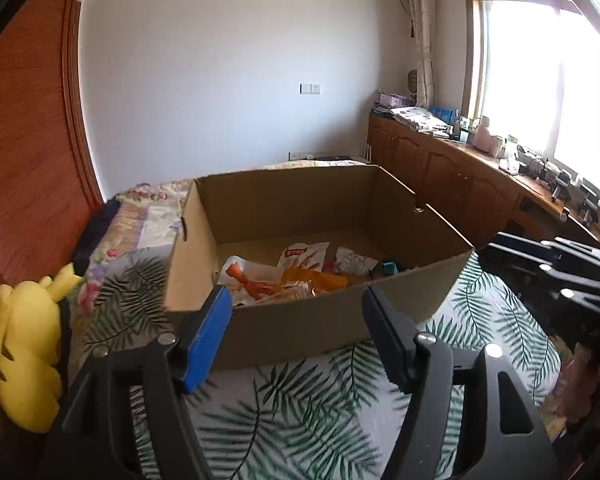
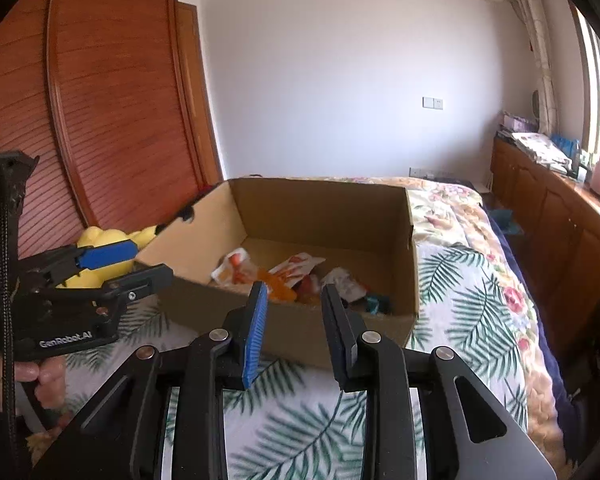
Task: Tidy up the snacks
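While both grippers hang just short of the cardboard box [image 1: 300, 332], nothing sits between either pair of fingers. Left gripper [image 1: 296, 304] has its fingers wide apart, blue pad at 9 o'clock and black one at 3 o'clock, w/ the box's near wall showing in the gap. Right gripper [image 2: 294, 300] has fingers apart too, but a narrower gap, again empty, aimed at the near wall.

Box rests on a bedspread [image 1: 300, 420] w/ green palm-leaf print, open top, flaps up. Snacks lie loose on the box floor, bunched toward the near wall: a white packet w/ orange-red print [image 1: 246, 276] at approx 9 o'clock of the pile, an orange packet [image 1: 320, 280] in the middle, another white-and-red pouch [image 1: 304, 256] behind it, a pale patterned packet [image 1: 354, 260] toward 3 o'clock, and a small teal item [image 1: 390, 268] at the far 3 o'clock end. Labels too small to read.

Yellow plush toy [image 1: 24, 344] lies on the bed at 9 o'clock of the box, near a wooden wardrobe door [image 2: 112, 100]. From the right wrist view, a hand [image 2: 28, 376] grips the left tool's handle at 8 o'clock. Wooden cabinets [image 1: 440, 168] run along the window side at 3 o'clock.
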A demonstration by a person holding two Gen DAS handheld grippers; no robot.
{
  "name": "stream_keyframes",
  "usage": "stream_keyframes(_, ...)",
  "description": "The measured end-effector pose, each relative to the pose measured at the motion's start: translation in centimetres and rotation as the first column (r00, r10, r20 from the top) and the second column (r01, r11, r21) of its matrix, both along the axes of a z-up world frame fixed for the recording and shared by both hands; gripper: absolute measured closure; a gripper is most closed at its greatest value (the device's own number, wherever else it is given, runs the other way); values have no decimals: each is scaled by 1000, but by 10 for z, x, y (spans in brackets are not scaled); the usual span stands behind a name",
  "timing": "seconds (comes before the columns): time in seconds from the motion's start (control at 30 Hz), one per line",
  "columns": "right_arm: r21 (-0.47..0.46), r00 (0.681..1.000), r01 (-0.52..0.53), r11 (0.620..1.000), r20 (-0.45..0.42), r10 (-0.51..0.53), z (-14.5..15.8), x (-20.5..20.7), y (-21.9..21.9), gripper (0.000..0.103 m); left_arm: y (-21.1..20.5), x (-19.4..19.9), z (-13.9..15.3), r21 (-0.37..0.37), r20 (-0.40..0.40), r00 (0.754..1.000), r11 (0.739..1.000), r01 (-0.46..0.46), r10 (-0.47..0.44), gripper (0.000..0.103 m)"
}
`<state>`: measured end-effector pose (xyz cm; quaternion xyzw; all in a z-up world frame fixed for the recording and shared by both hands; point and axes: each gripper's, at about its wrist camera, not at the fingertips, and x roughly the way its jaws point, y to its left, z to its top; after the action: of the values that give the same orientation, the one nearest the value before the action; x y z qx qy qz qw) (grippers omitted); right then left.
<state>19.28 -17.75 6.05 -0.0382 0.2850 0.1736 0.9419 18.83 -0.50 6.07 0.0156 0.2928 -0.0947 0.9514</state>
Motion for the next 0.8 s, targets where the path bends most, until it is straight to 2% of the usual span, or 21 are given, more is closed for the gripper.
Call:
stream_keyframes(0.17, -27, 999, -18, 999, 25, 19, 10, -31, 4, 74, 2, -26, 11, -1, 17, 1000, 1000, 15, -15, 33)
stream_keyframes(0.3, -37, 999, -28, 999, 42, 29, 15, -42, 4, 71, 1, -43, 22, 17, 34, 999, 1000, 17, -18, 32)
stream_keyframes(0.53, -61, 998, -14, 998, 57, 17, 17, -67, 0, 68, -2, -72, 35, 5, 56, 998, 1000, 29, -29, 29)
stream_keyframes(0.73, -65, 997, 17, 998, 79, -12, 19, -87, -4, 50, -2, -95, 40, 34, 86, 996, 999, 12, -15, 23)
stream_keyframes(0.77, -73, 996, 25, 997, 84, -19, 19, -92, -5, 45, -1, -98, 40, 34, 92, 996, 999, 11, -14, 21)
stream_keyframes(0.8, -72, 996, 25, 997, 84, -19, 19, -95, -6, 43, 0, -102, 40, 32, 96, 995, 999, 10, -13, 14)
